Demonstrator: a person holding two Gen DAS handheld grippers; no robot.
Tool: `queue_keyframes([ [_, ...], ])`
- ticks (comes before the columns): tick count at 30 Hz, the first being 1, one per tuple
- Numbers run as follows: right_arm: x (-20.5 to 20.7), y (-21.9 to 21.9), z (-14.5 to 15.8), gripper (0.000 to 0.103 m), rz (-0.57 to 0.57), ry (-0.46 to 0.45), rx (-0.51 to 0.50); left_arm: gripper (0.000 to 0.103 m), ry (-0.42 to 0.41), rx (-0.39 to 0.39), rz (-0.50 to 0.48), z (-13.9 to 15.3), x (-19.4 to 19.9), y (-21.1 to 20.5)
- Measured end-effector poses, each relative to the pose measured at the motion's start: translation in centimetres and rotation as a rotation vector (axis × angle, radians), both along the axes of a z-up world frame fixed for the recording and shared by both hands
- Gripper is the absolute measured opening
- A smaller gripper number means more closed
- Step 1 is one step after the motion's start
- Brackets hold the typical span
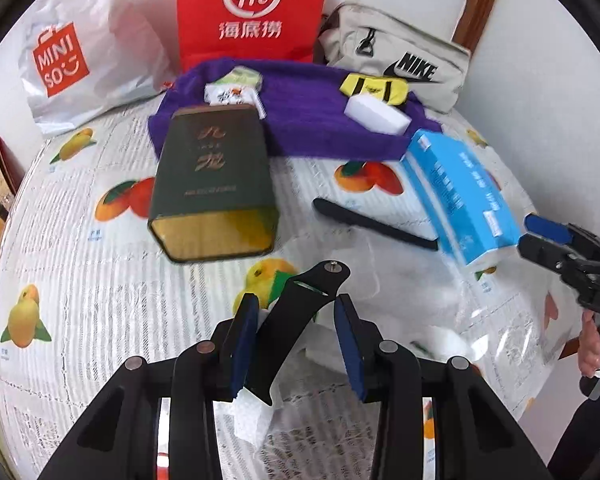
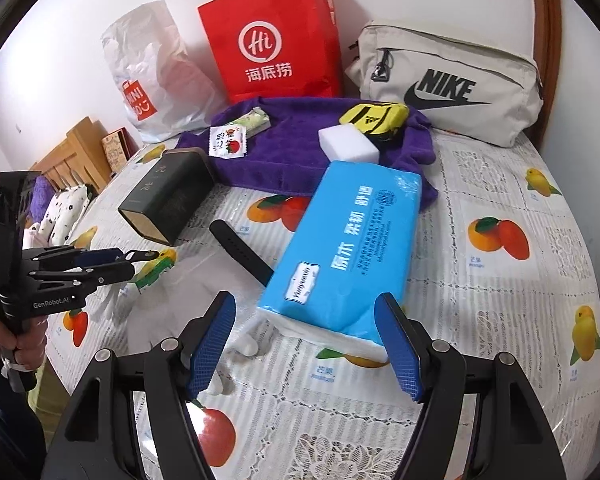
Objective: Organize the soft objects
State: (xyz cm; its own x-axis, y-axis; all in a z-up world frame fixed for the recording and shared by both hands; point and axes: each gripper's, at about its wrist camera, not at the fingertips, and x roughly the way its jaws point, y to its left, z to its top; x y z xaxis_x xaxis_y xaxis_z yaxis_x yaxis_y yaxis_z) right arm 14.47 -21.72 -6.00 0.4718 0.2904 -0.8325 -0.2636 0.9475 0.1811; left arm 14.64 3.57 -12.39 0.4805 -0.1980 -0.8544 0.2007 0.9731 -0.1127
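Observation:
My left gripper point(image 1: 296, 344) is shut on a black watch strap piece point(image 1: 296, 320) and holds it above the table; it also shows in the right wrist view point(image 2: 140, 258). A second black strap point(image 2: 242, 250) lies flat beside a blue tissue pack point(image 2: 348, 248). My right gripper point(image 2: 306, 344) is open, its fingers on either side of the tissue pack's near end. A purple towel point(image 2: 300, 148) at the back carries a white sponge point(image 2: 348, 146), a yellow pouch point(image 2: 374, 118) and small packets point(image 2: 228, 142). A white glove point(image 2: 168, 304) lies by the grippers.
A dark green tin point(image 1: 212, 184) lies on its side on the fruit-print tablecloth point(image 2: 500, 300). Against the wall stand a red paper bag point(image 2: 272, 40), a white Miniso bag point(image 2: 152, 80) and a beige Nike pouch point(image 2: 448, 84). A bed headboard point(image 2: 72, 160) is off the table's left edge.

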Motion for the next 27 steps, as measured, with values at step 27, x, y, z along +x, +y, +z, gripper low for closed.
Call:
queue_keyframes([
  [27,0.3,1.3,-1.2,0.072,0.034,0.029,-0.031,0.048,-0.008,0.153,-0.149,-2.2,-0.7,-0.8],
])
